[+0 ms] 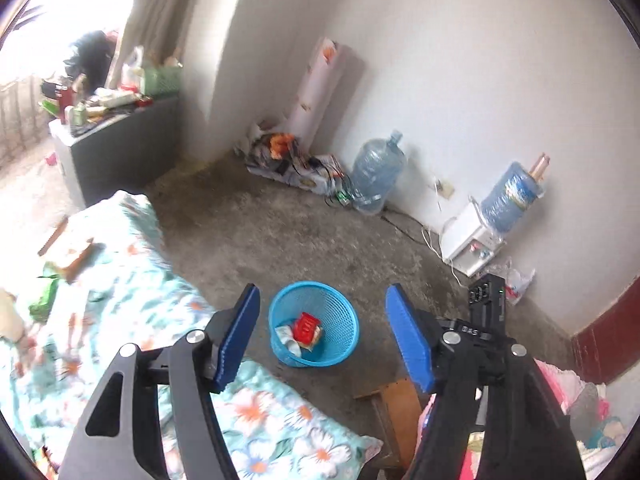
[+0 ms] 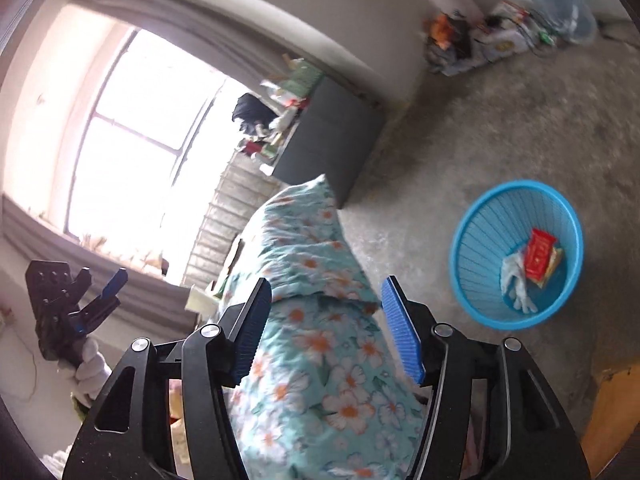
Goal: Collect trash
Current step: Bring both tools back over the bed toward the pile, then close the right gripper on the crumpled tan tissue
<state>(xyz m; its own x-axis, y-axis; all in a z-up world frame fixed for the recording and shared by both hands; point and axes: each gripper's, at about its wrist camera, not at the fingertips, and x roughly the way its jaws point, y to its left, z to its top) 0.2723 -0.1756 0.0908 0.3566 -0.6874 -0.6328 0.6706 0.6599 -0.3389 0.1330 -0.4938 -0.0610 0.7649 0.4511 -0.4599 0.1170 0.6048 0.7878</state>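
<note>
Floral bed (image 1: pixel 120 280) on the left, concrete floor (image 1: pixel 280 224) beside it. The blue basket (image 1: pixel 314 322) sits on that floor holding a red wrapper (image 1: pixel 306 327). Left claw (image 1: pixel 320 334) spread wide, empty; right claw (image 2: pixel 325 330) spread too, empty above the bedding.

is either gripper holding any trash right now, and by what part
Nothing is held. The left gripper and the right gripper are both open with bare fingers. A red wrapper already lies in the blue basket on the floor.

red wrapper (image 1: pixel 305 327) and white scrap (image 1: pixel 289 339) lie in upright blue basket (image 1: pixel 340 322).
</note>
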